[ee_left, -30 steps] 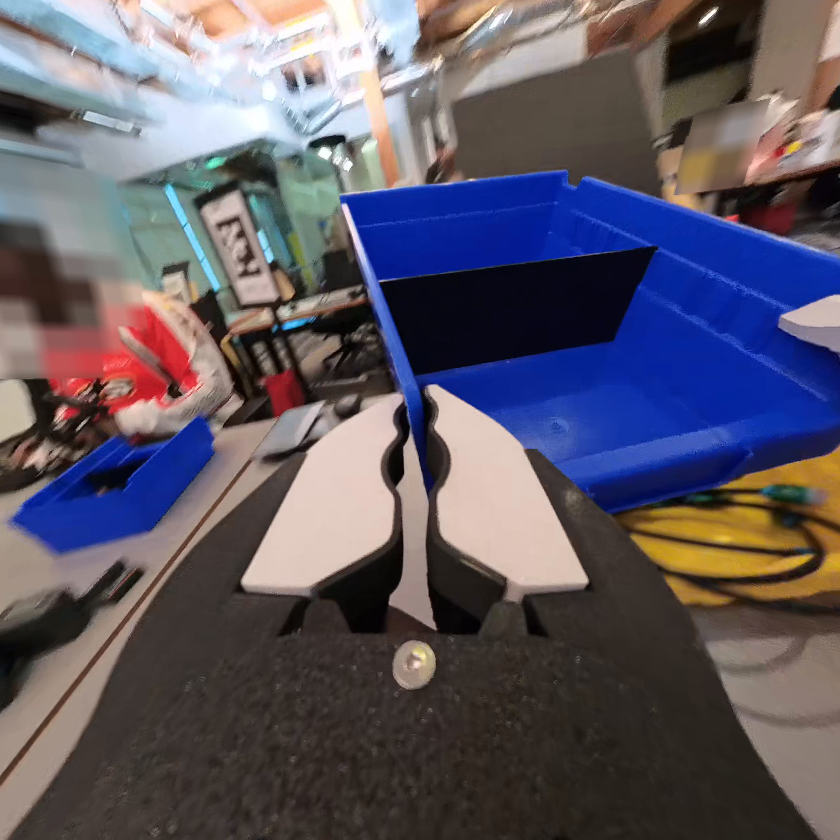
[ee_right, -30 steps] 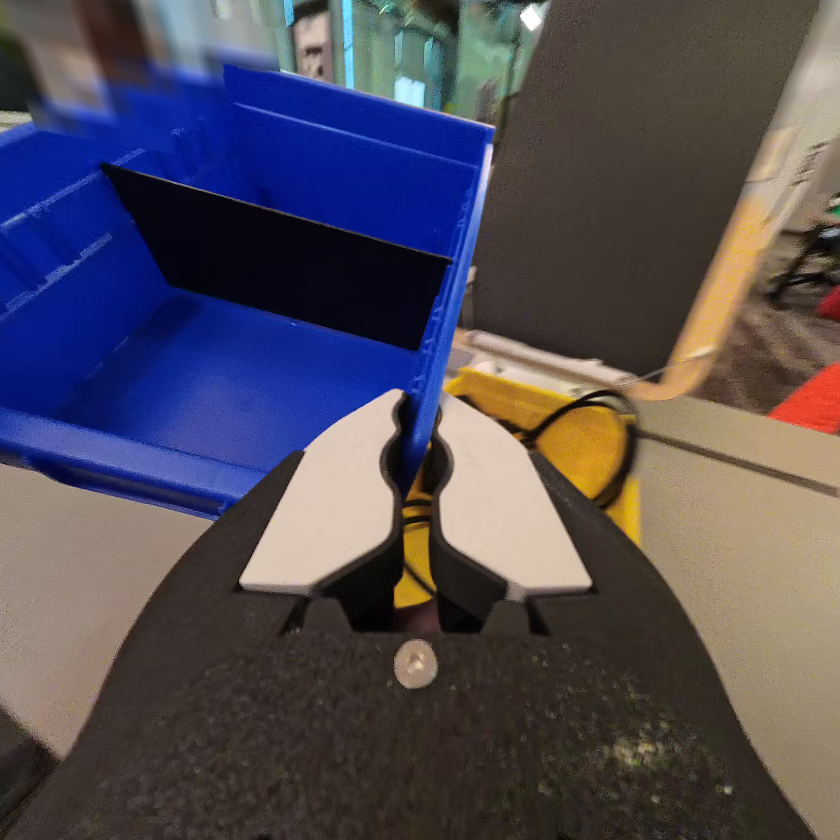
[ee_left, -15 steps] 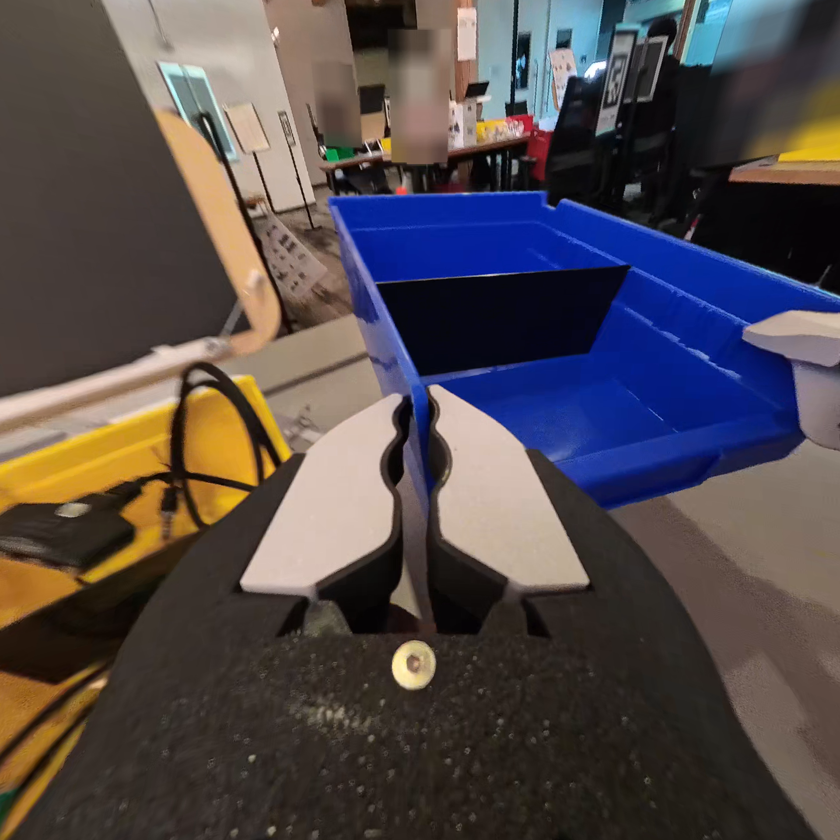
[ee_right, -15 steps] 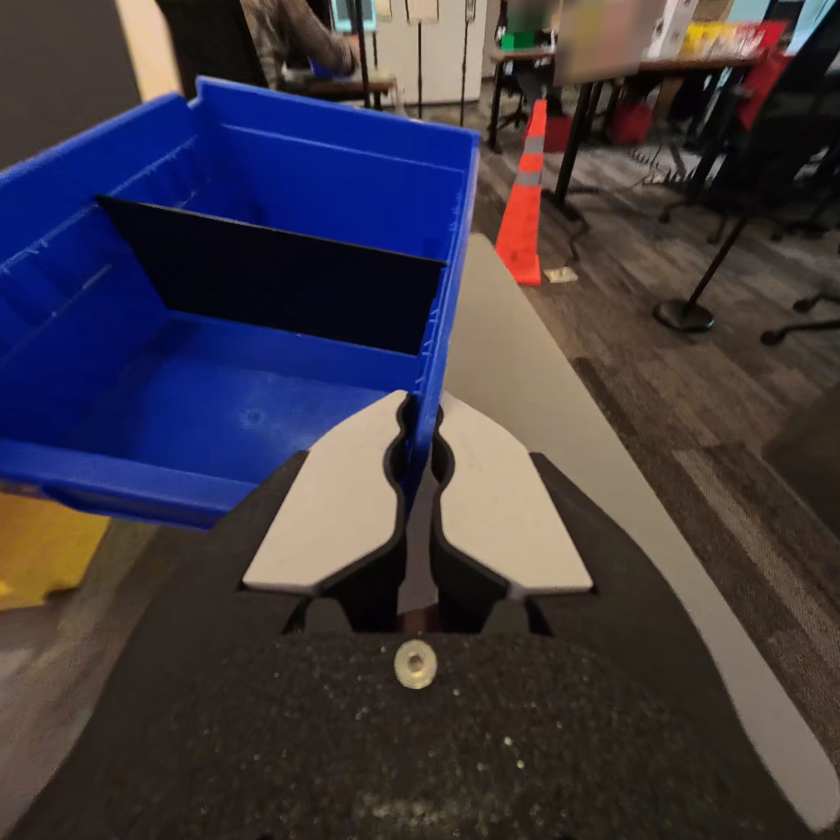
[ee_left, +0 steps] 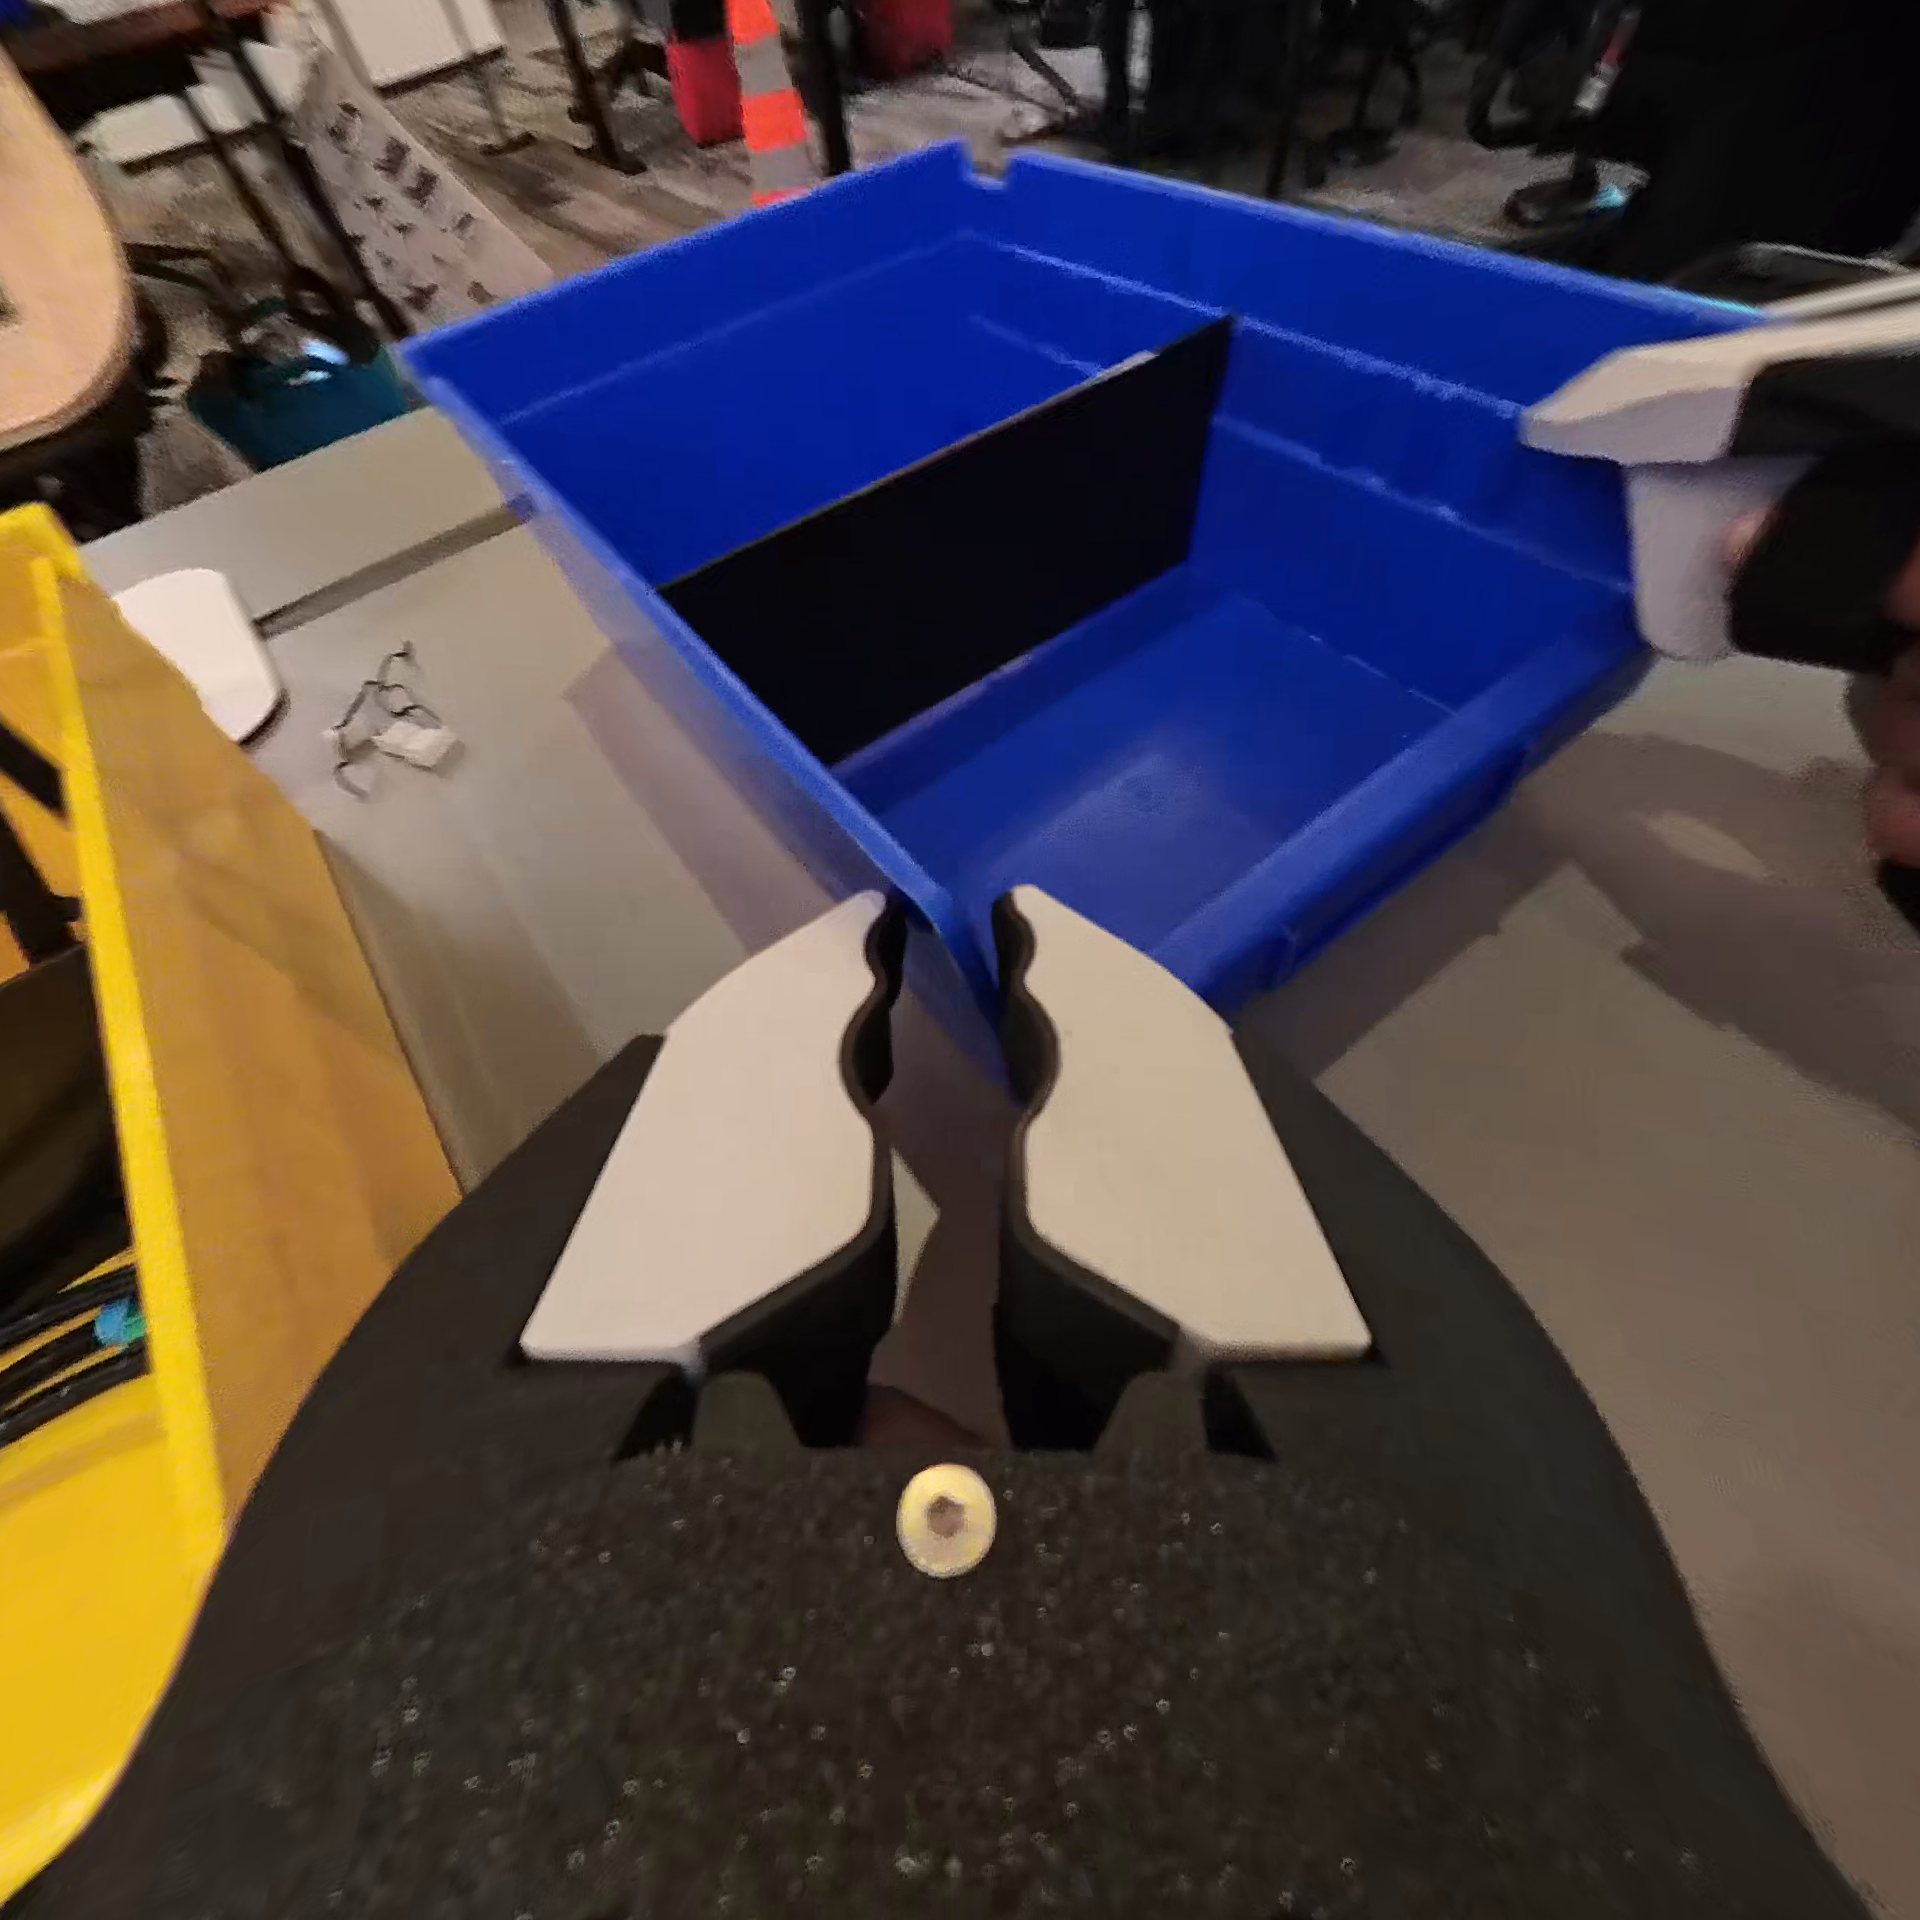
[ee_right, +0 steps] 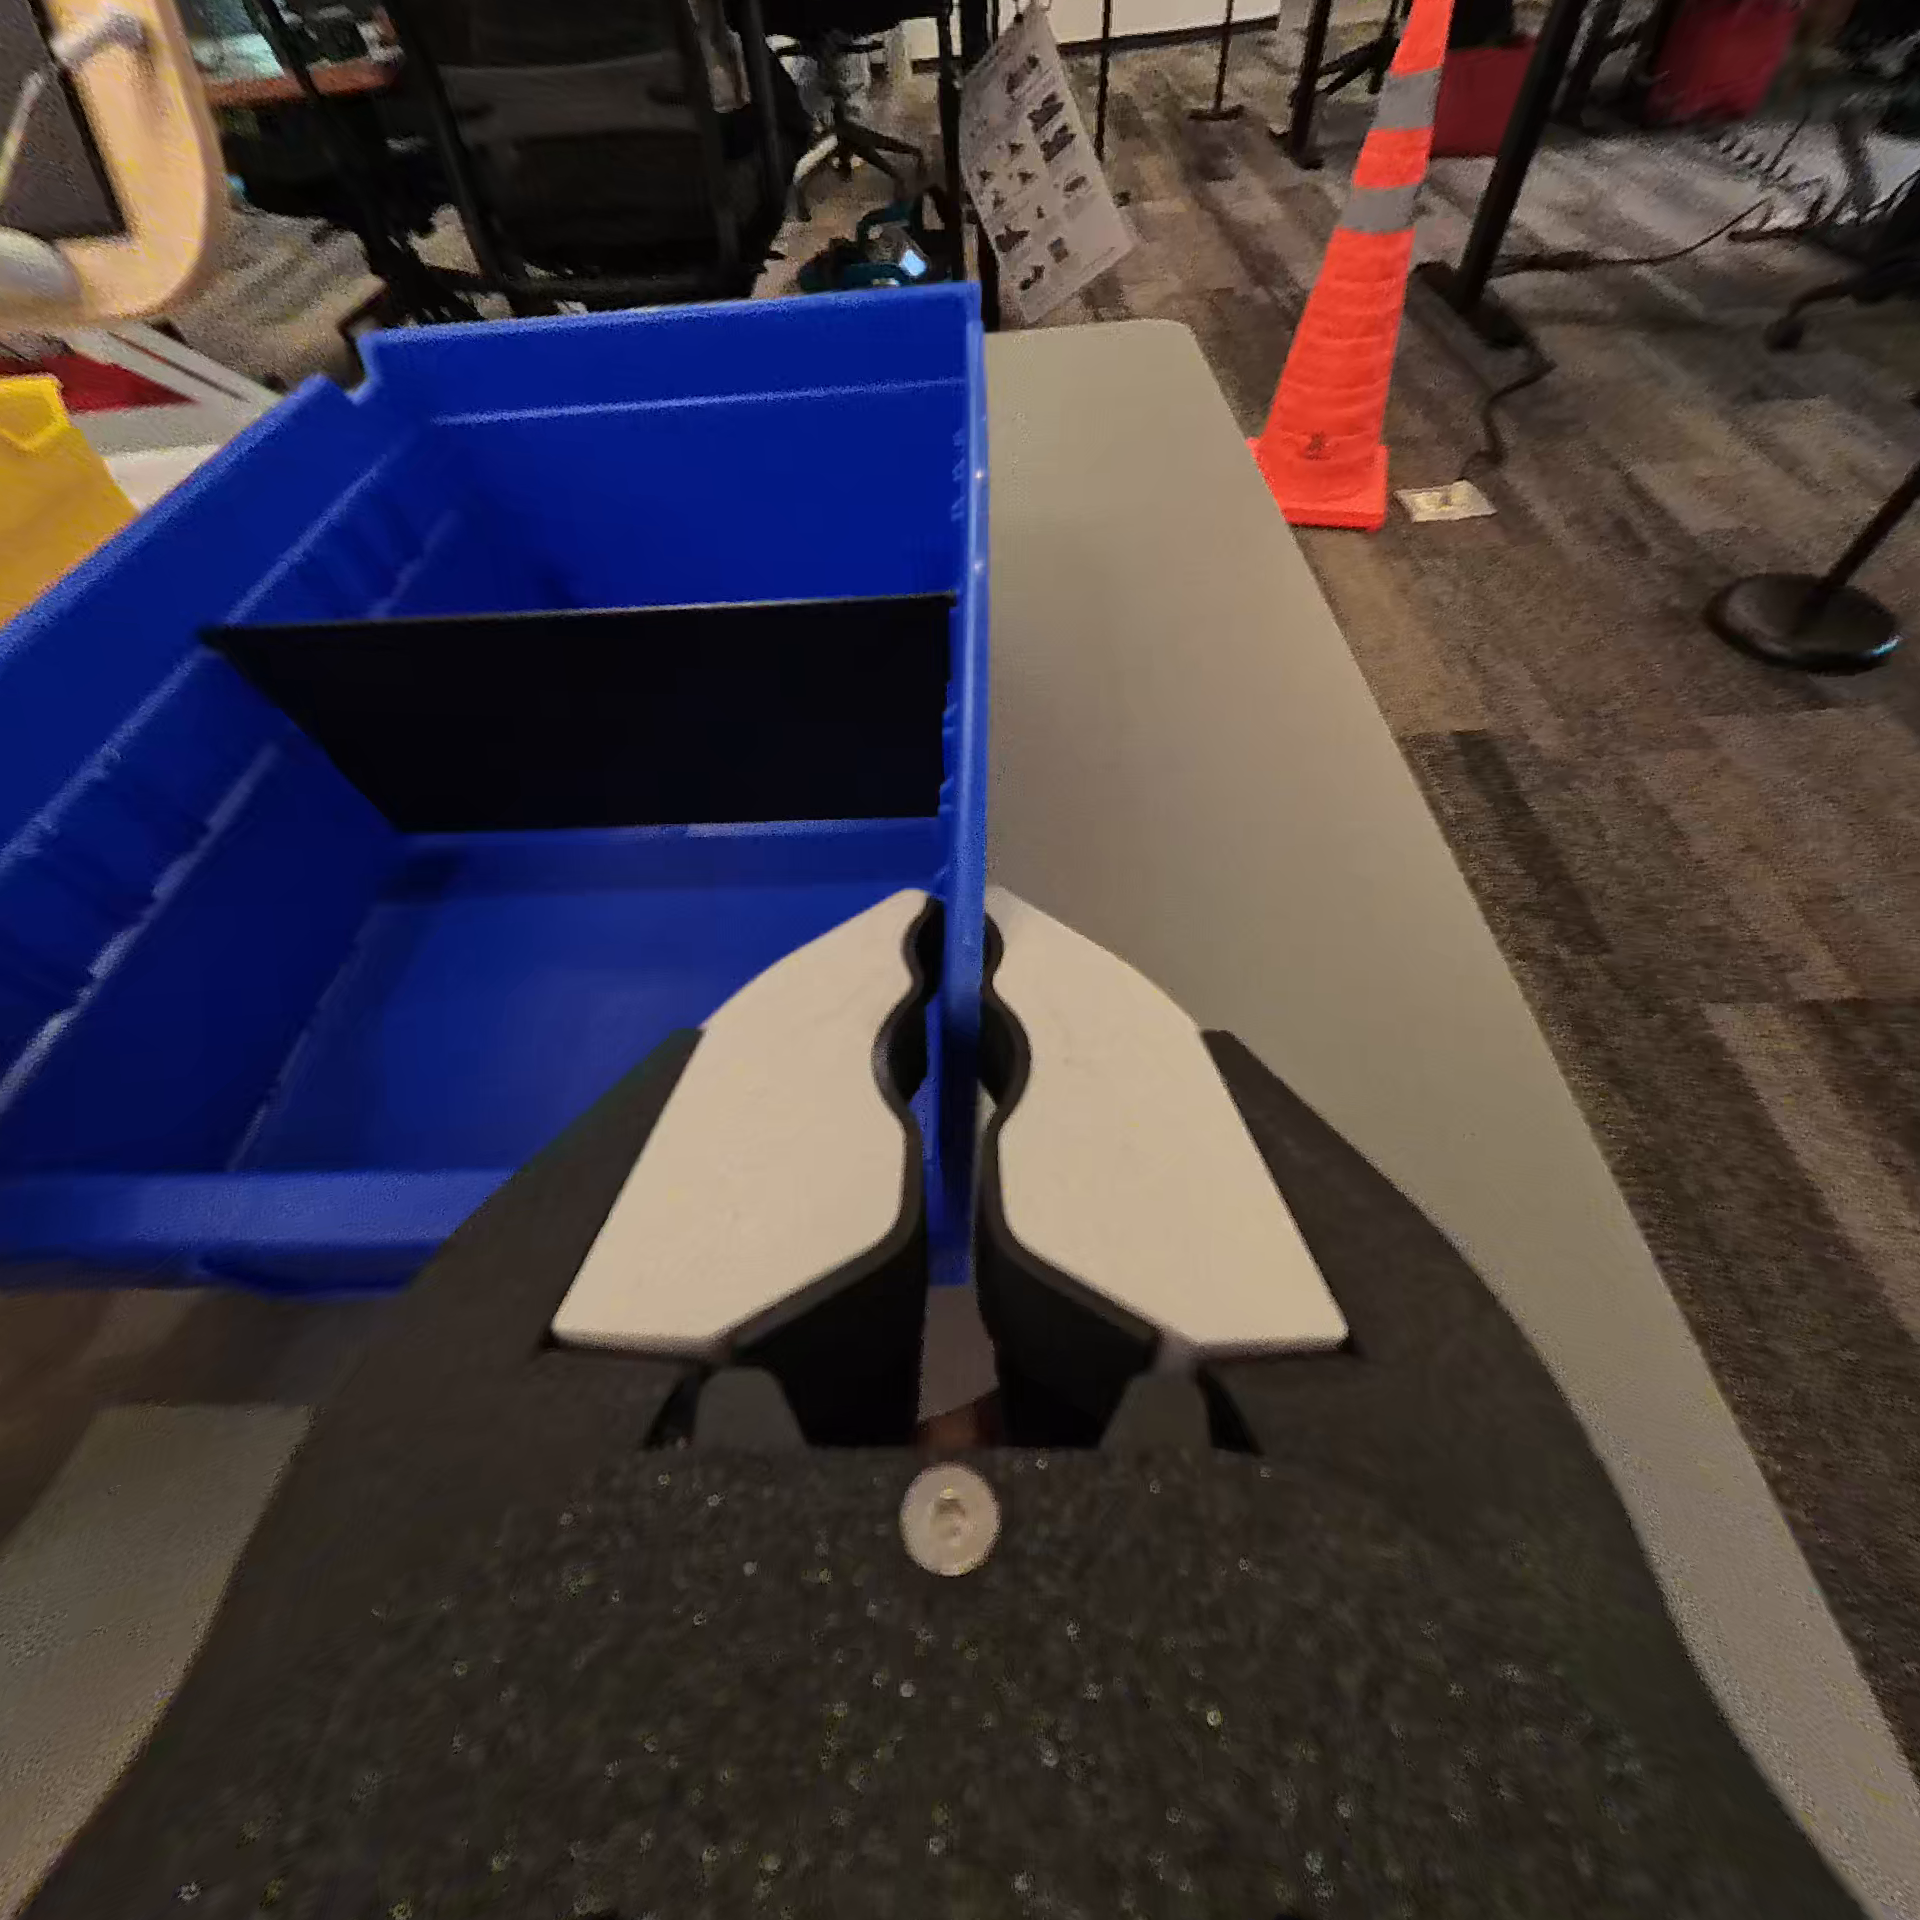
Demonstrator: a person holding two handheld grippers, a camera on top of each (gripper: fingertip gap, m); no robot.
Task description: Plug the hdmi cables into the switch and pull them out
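A blue bin (ee_left: 1351,499) with a black divider (ee_left: 935,603) lies low on the grey table (ee_left: 1558,1195); its near compartment holds nothing. My left gripper (ee_left: 943,925) is open, and the bin's left wall stands between its pads with a gap. My right gripper (ee_right: 961,914) is shut on the bin's right wall (ee_right: 966,644). It also shows at the right edge of the left wrist view (ee_left: 1600,468). The bin (ee_right: 665,499) and divider (ee_right: 623,717) fill the left of the right wrist view. Black cables (ee_left: 62,1340) lie in a yellow bin (ee_left: 156,831) at the left.
A white object (ee_left: 197,644) and small scraps (ee_left: 390,717) lie on the table left of the blue bin. The table's right edge (ee_right: 1455,935) drops to carpet. An orange cone (ee_right: 1351,343) and stand bases are on the floor beyond. Some 20 centimeters of space lies between my two pairs of fingers.
Both grippers swung the blue bin around and down toward the table. My left gripper's pads were tight on the left wall and have now opened off it. The right stays clamped.
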